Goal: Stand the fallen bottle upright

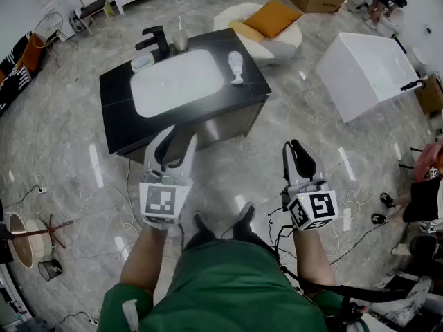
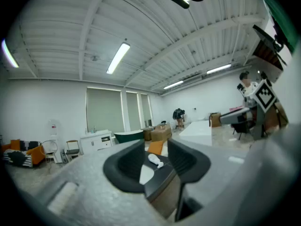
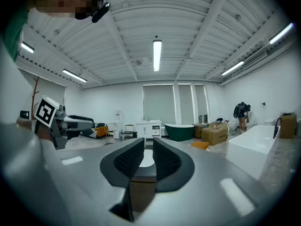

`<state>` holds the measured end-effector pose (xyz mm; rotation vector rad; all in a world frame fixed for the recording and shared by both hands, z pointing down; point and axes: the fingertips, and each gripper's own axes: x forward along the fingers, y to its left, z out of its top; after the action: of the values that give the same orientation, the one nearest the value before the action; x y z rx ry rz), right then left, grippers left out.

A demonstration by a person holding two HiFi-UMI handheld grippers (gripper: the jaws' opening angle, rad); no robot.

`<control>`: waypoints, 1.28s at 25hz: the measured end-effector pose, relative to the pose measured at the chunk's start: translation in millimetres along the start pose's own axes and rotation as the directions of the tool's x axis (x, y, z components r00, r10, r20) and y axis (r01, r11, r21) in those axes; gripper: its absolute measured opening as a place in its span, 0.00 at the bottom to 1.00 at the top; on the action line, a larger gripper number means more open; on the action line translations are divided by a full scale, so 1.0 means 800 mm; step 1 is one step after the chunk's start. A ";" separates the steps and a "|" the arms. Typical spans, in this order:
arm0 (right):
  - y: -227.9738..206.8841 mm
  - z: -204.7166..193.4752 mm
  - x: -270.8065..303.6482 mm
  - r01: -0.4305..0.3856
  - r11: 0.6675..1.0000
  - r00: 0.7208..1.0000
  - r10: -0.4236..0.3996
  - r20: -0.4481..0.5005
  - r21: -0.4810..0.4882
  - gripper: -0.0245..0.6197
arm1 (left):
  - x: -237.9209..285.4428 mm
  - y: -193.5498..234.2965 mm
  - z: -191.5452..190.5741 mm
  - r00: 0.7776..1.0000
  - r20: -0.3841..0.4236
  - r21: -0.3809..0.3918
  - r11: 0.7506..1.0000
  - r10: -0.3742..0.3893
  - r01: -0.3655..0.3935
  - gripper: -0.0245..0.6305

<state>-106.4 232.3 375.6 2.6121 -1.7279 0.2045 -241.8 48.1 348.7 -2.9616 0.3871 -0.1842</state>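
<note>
The bottle (image 1: 236,66) is seen lying on its side on the black tabletop (image 1: 118,120), just right of the white basin (image 1: 176,81) and near the right-hand edge. Its long axis is laid roughly front to back. The wide body is turned away from the person, and the narrow neck is pointed back towards the near edge.

Both claws are held level over the floor, well short of the tabletop. The left claw (image 1: 176,142) is spread wide with nothing between its jaws. In the left gripper view the bottle is framed far off in that gap, so this claw is judged the one lined up for the reach. The right claw (image 1: 293,148) is drawn nearly together, a narrow slit is left open, and nothing is held there either.

The bottle is judged to be small, light plastic: fairly stiff, smooth-skinned and likely slippery. It is also likely to roll or skid on that glossy stone if nudged. A hold across the wide body, with the jaws set square to the long axis, is thought safest. The neck is too slim and would let it swing. Once gripped, the body end is to be tipped down onto its base.
</note>
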 end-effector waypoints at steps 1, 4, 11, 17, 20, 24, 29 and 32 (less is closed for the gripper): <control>0.000 0.000 -0.001 0.002 1.000 1.000 -0.002 -0.005 0.005 0.13 | 0.001 -0.001 0.001 1.000 0.002 -0.003 1.000 0.001 -0.001 0.26; -0.001 0.000 -0.002 -0.003 1.000 1.000 0.003 -0.012 0.011 0.12 | 0.003 -0.005 0.004 1.000 0.004 -0.008 1.000 0.005 -0.005 0.26; -0.040 0.013 0.001 -0.039 0.999 0.999 0.038 0.019 0.022 0.12 | 0.030 -0.023 0.014 0.999 -0.006 -0.012 0.999 0.040 -0.040 0.26; -0.097 0.035 0.003 -0.079 0.997 0.996 0.080 0.047 -0.013 0.24 | 0.057 -0.047 0.026 0.995 -0.010 -0.054 0.993 0.104 -0.104 0.29; -0.125 0.049 0.002 -0.102 0.994 0.993 0.104 0.060 -0.036 0.24 | 0.070 -0.063 0.036 0.989 -0.016 -0.053 0.988 0.146 -0.147 0.30; -0.159 0.056 0.001 -0.134 0.990 0.987 0.137 0.078 -0.051 0.24 | 0.086 -0.089 0.044 0.985 -0.027 -0.036 0.984 0.172 -0.173 0.30; -0.188 0.054 -0.002 -0.146 0.988 0.986 0.150 0.075 -0.053 0.24 | 0.099 -0.113 0.050 0.983 -0.047 -0.009 0.984 0.178 -0.178 0.30; -0.200 0.052 0.009 -0.146 0.988 0.986 0.150 0.073 -0.057 0.24 | 0.114 -0.110 0.049 0.982 -0.054 -0.001 0.983 0.182 -0.182 0.30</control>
<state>47.9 285.6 346.4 2.4887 -1.9271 0.0598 -127.0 113.5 334.0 -2.9104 0.6634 -0.2409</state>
